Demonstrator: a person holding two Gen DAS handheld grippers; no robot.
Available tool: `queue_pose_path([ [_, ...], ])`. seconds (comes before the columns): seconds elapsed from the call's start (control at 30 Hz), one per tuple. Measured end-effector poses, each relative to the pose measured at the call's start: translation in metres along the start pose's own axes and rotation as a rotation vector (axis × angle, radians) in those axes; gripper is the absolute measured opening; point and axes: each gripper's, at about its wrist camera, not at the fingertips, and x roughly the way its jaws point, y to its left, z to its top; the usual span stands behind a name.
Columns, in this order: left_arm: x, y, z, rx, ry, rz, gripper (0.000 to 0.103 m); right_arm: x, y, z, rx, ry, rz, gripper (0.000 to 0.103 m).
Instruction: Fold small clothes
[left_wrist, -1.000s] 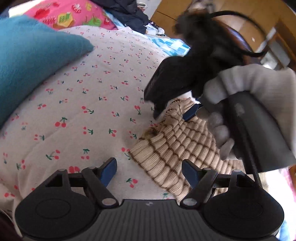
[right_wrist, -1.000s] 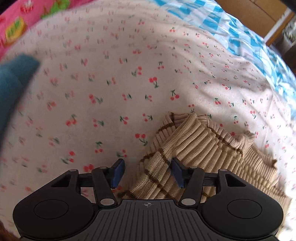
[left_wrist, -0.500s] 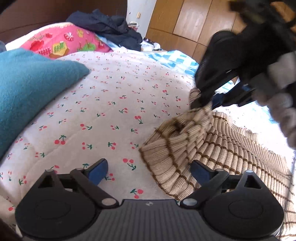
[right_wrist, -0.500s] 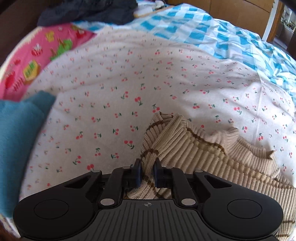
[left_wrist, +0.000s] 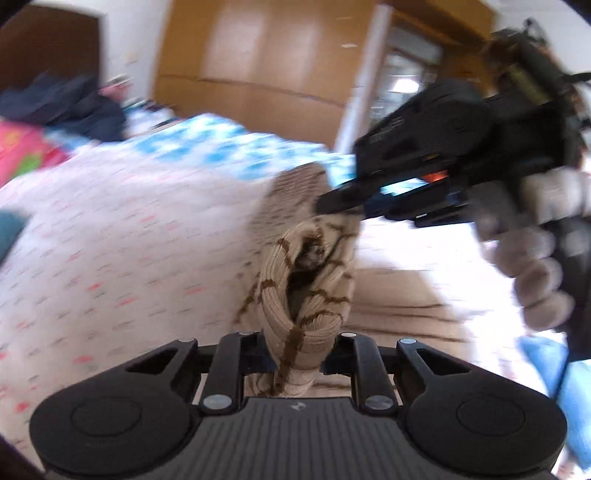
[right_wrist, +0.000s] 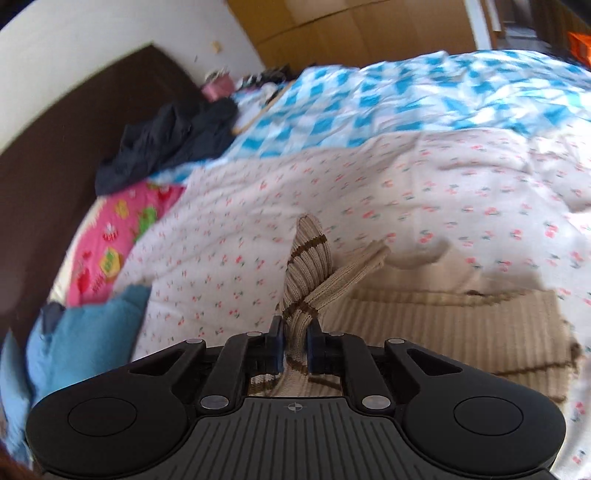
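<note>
A beige ribbed sweater with thin brown stripes (right_wrist: 424, 332) lies on the cherry-print quilt (right_wrist: 406, 192). My right gripper (right_wrist: 295, 343) is shut on a bunched fold of its edge, which stands up above the pads. In the left wrist view my left gripper (left_wrist: 295, 354) has its jaws closing, and a thick roll of the same sweater (left_wrist: 306, 280) is squeezed between the pads. The lifted fabric stretches from there up to my right gripper (left_wrist: 332, 205), held by a gloved hand (left_wrist: 532, 266) at upper right. The rest of the sweater stays flat on the bed.
A teal cushion (right_wrist: 92, 332) and a pink patterned pillow (right_wrist: 110, 254) lie at the left. Dark clothes (right_wrist: 166, 140) are piled near the brown headboard (right_wrist: 55, 147). A blue checked blanket (right_wrist: 388, 96) covers the far side. Wooden wardrobe doors (left_wrist: 258, 55) stand behind.
The left jaws, wide open over the sweater's edge before, have closed on it. Both grippers have risen, pulling the gripped edge off the quilt. The right one closed half a second ago.
</note>
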Motion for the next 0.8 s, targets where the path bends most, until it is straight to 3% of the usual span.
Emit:
queue_pose_path([
  [0.13,0.014,-0.054,-0.001,0.073,0.032,-0.092,0.025,-0.037,-0.056,-0.008,0.081,-0.066,-0.013,0.011],
  [0.3,0.053,-0.11,-0.025,0.208,0.144,-0.115,0.025,-0.04,-0.139,-0.039,0.248,-0.047,-0.078,0.011],
  [0.4,0.066,-0.132,-0.041,0.292,0.19,-0.085,0.025,-0.035,-0.172,-0.059,0.322,-0.034,-0.074,0.011],
  [0.67,0.057,-0.147,-0.037,0.344,0.157,-0.083,0.025,-0.052,-0.189,-0.063,0.378,-0.128,0.019,0.011],
  [0.8,0.064,-0.156,-0.052,0.399,0.189,-0.069,0.026,-0.048,-0.194,-0.071,0.374,-0.093,-0.033,0.013],
])
